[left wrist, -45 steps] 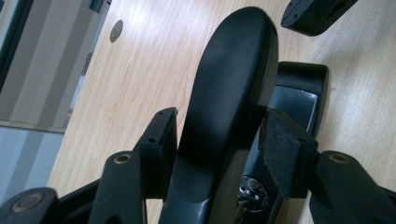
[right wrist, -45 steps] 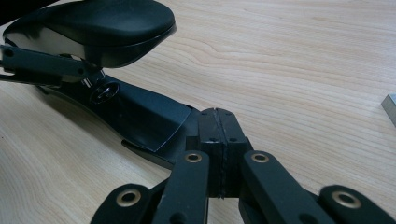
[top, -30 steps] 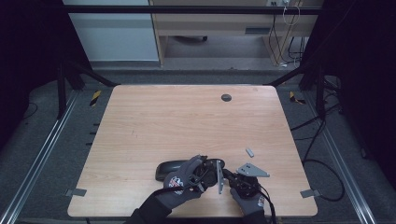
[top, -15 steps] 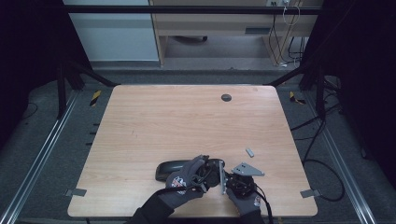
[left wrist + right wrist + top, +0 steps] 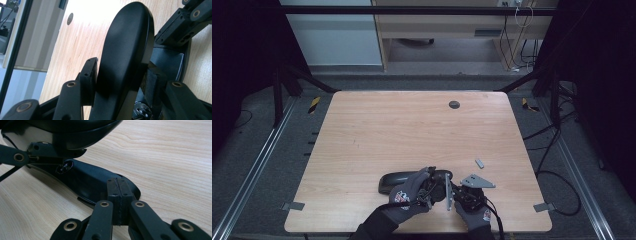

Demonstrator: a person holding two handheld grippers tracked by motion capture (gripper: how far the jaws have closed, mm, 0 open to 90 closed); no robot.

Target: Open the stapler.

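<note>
I am observing the case (image 5: pixel 398 183) lying close to the front edge of the table (image 5: pixel 412 125), slightly right of its middle, with both gloved hands working at its right end. The left gripper (image 5: pixel 121 72) is grasping the lid (image 5: pixel 125 45): its jaws are standing on either side of the lid's edge, have just been closing further, and the pads are appearing to press on it. The lid is standing raised off the base (image 5: pixel 87 180), so I am judging the case as part open. The right gripper (image 5: pixel 117 187) is clenched, pads meeting, its tips sitting at the near rim of the base; I cannot tell whether it is pinching that rim or merely bearing against it to steady the case. I am seeing nothing inside the base from these angles. A small grey piece (image 5: pixel 479 163) is lying apart toward the right edge. In my judgement, the hinge work is underway but not finished: the lid is remaining to be swung fully.
</note>
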